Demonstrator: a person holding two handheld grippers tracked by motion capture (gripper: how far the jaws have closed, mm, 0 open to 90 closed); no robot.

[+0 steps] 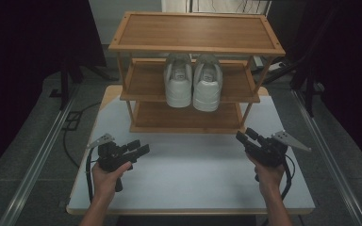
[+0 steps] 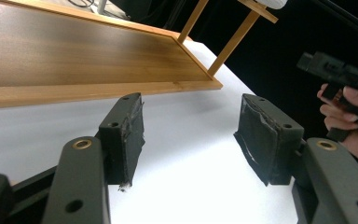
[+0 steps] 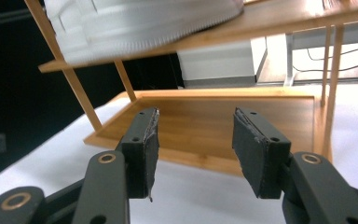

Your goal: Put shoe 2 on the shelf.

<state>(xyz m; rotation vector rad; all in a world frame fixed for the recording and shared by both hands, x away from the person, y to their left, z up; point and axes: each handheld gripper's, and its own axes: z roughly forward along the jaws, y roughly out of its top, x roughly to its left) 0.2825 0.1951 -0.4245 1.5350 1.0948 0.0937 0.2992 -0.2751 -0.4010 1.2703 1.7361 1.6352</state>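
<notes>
A three-tier wooden shoe rack [image 1: 195, 33] stands at the back of the white table [image 1: 188, 181]. A pair of white sneakers [image 1: 193, 82] sits side by side on its middle shelf, heels toward me. My left gripper [image 1: 139, 148] rests low over the table's left front, jaws open and empty, pointing toward the rack's bottom shelf [image 2: 74, 56]. My right gripper [image 1: 245, 135] hovers at the right front, also open and empty, aimed at the bottom shelf [image 3: 223, 121] with a sneaker sole [image 3: 140, 23] above it. The right hand and its gripper [image 2: 340, 70] appear at the edge of the left gripper view.
Dark curtains flank the table on both sides. Metal floor rails [image 1: 42, 155] run along the left and right. Cables [image 1: 75, 122] lie on the floor at the left. The rack's top shelf [image 1: 195, 30] and bottom shelf [image 1: 186, 117] hold nothing.
</notes>
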